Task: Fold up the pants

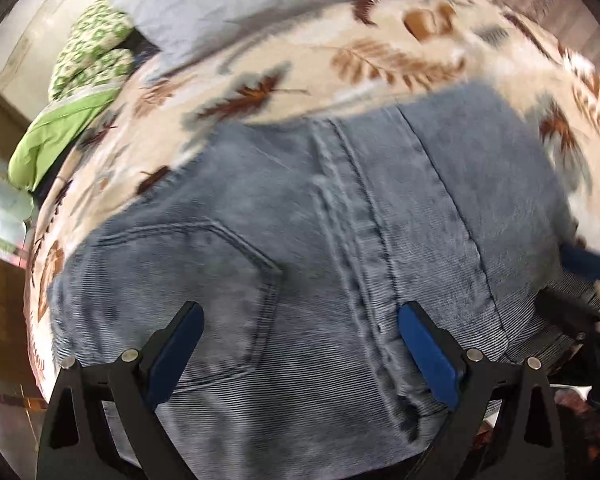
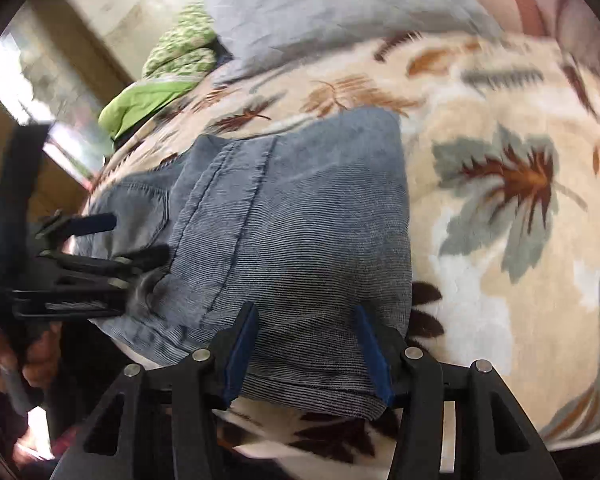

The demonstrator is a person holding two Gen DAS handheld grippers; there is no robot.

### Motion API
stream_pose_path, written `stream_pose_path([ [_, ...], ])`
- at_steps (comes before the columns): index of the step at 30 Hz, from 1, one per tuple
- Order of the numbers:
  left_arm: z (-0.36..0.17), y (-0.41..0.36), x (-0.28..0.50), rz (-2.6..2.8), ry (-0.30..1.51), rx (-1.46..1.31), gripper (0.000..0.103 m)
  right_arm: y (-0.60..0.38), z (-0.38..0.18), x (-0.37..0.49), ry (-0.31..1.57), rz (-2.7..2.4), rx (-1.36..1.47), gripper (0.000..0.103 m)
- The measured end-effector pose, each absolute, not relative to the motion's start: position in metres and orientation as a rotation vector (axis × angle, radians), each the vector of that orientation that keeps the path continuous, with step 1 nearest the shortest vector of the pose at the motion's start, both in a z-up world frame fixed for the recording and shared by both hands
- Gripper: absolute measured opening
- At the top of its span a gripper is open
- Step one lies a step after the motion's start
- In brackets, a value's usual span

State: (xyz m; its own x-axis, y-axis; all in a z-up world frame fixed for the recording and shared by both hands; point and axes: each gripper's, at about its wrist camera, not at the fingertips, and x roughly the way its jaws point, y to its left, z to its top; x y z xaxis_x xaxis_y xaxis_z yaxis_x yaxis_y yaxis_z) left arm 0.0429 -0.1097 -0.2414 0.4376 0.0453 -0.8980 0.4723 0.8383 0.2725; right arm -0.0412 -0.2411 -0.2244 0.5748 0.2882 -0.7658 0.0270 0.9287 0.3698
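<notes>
Folded blue denim pants (image 1: 300, 240) lie on a leaf-patterned blanket (image 1: 340, 60); a back pocket and the centre seam face up. My left gripper (image 1: 300, 316) is open just above the near part of the pants, with nothing between its blue pads. My right gripper (image 2: 306, 320) is open over the near edge of the folded pants (image 2: 300, 220). In the right wrist view the left gripper (image 2: 128, 236) shows at the left, over the pants. In the left wrist view the right gripper's blue finger (image 1: 588, 260) shows at the right edge.
A grey-blue pillow (image 1: 240, 0) and green patterned bedding (image 1: 92, 52) lie at the far side of the blanket. A wooden wall and a window are at the left. A hand (image 2: 28, 360) holds the left gripper's handle.
</notes>
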Motion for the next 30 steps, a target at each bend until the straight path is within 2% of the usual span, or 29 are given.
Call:
stream_pose_path([
  [10,-0.226,-0.097,0.037,-0.246,1.071,0.512,0.100,-0.272,-0.223,-0.045,0.880,0.228,0.601,0.054],
  [14,-0.220,-0.076,0.040,-0.205,1.092,0.439,0.100,-0.257,-0.206,-0.047,0.806,0.206,0.513,0.054],
  [18,-0.248,-0.081,0.041,-0.190,1.156,0.512,0.100,-0.230,-0.224,-0.026,0.931,0.146,0.396,0.054],
  [23,-0.250,-0.071,0.043,-0.202,1.167,0.466,0.101,-0.217,-0.223,-0.025,0.913,0.121,0.283,0.056],
  [26,-0.236,-0.056,0.049,-0.188,1.141,0.439,0.101,-0.220,-0.223,-0.026,0.914,0.128,0.308,0.056],
  [30,-0.191,0.009,0.071,-0.087,1.060,0.325,0.101,-0.220,-0.226,-0.026,0.915,0.127,0.316,0.057],
])
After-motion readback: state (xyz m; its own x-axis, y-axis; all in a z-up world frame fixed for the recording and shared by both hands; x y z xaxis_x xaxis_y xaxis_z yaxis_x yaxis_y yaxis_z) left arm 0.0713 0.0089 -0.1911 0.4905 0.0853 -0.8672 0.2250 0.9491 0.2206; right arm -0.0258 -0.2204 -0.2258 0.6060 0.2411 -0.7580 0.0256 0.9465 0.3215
